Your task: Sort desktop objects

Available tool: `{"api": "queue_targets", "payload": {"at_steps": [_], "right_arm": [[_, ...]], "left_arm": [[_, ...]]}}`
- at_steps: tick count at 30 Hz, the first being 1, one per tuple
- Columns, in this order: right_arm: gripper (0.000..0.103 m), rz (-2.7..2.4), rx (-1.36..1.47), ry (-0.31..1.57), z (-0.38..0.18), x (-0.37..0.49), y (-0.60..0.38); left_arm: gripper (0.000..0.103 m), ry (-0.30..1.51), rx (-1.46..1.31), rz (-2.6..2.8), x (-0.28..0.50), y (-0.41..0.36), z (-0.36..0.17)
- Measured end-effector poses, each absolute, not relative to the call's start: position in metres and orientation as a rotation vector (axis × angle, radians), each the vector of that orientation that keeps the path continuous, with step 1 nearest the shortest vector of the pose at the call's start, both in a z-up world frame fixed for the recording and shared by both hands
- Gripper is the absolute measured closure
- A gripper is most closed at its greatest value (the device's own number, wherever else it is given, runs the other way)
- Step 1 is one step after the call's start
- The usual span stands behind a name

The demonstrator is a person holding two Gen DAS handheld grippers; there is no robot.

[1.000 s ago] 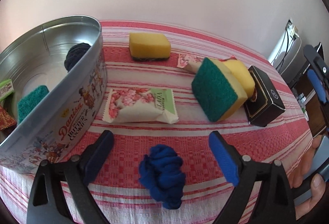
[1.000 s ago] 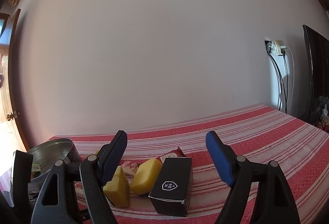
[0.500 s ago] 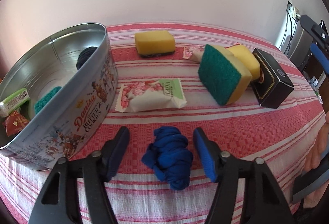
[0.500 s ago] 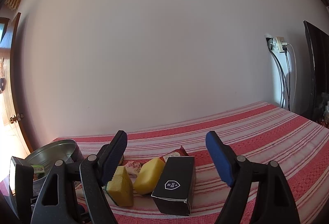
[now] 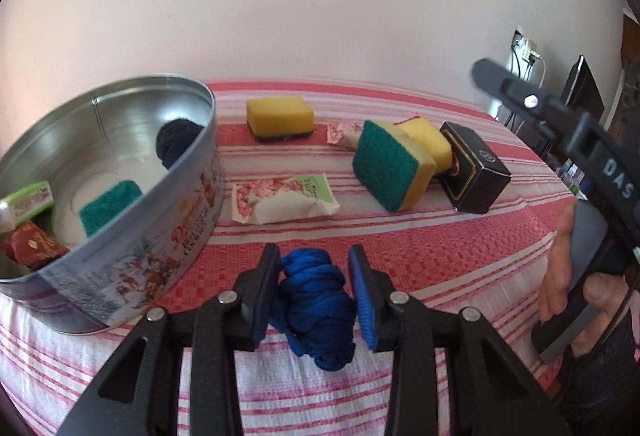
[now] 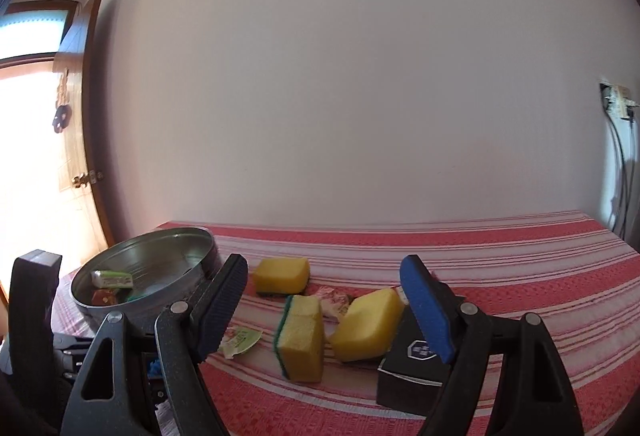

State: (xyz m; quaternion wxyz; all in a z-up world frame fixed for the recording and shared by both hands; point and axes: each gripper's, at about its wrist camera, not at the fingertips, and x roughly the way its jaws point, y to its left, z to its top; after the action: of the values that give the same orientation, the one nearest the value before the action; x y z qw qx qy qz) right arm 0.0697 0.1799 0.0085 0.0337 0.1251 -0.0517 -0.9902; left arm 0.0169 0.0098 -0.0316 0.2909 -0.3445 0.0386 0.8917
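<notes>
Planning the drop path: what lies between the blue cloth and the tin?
Only bare striped tablecloth between cloth and tin, in the left wrist view.

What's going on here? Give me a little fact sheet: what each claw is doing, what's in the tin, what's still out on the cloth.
left gripper: shut on the blue cloth bundle, which rests on the striped tablecloth
right gripper: open, holding nothing, above the table
cookie tin: holds a green sponge, a dark yarn ball, a green packet, a red packet
still out: three yellow sponges, floral snack packet, black box
</notes>
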Motion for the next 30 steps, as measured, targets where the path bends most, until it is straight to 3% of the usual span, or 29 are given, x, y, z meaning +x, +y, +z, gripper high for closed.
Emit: {"api": "queue_targets", "payload": {"at_steps": [2,7,14,20,25,30], "right_arm": [[0.022,-2.95,0.458,-0.073,0.011,0.058,0.165],[0.022,-2.737,0.628,0.343,0.006,0.018,0.102],[0.022,-2.498,0.868,0.509,-0.03,-0.036,0.053],[0.024,-2.377,1.068,0.546,-0.062,-0.071,0.049],[0.035,-2.342,1.13,0.322,-0.065,-0.082,0.067],[0.036,-2.367,1.129,0.32,-0.064,-0.067,0.071]], "left_arm": [[0.068,0.119,-0.824,2.407,0.028,-0.005,-0.021],[0.068,0.141,-0.612,2.516,0.044,-0.033,0.007],[0.068,0.064,-0.564,2.565,0.036,-0.071,0.014],[0.068,-0.055,-0.611,2.567,0.021,-0.091,0.009],[0.068,-0.112,-0.638,2.572,0.014,-0.1,0.004],[0.068,-0.174,-0.658,2.564,0.012,-0.104,0.002]]}}
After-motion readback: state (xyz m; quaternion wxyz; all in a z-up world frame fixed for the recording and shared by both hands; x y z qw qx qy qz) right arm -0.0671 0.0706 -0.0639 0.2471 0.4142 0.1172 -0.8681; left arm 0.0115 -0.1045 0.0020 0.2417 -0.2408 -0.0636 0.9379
